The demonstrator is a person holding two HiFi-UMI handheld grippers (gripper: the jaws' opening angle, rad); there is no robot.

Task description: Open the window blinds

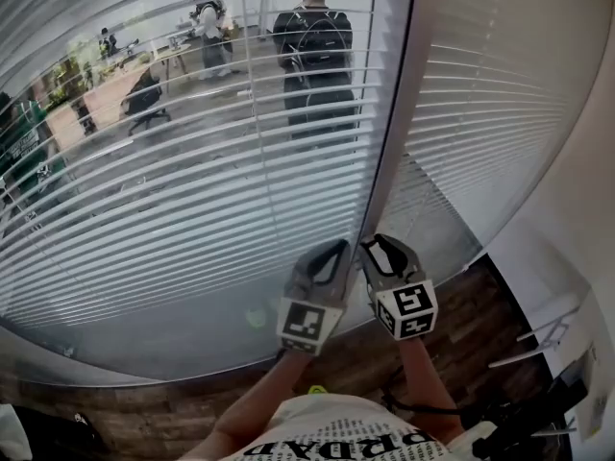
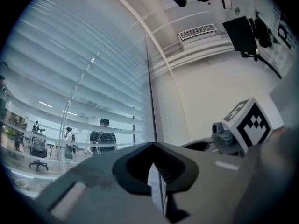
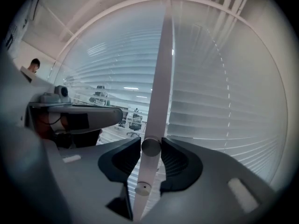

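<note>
White slatted blinds (image 1: 173, 190) hang over a glass wall, their slats tilted enough that the office shows through. A second blind (image 1: 490, 94) to the right looks more closed. A pale tilt wand (image 1: 389, 113) hangs down between them. My right gripper (image 1: 377, 246) is shut on its lower end; in the right gripper view the wand (image 3: 161, 69) runs up from between the jaws of the right gripper (image 3: 150, 143). My left gripper (image 1: 332, 253) sits close beside it on the left. In its own view the left gripper (image 2: 153, 146) is shut, with nothing clearly held.
Beyond the glass a person with a backpack (image 1: 312, 46) stands close, with others, desks and a chair (image 1: 144, 99) further off. Wooden floor (image 1: 461, 334) runs along the base of the glass. A white wall (image 1: 577, 209) closes the right side, with dark gear (image 1: 538, 421) low down.
</note>
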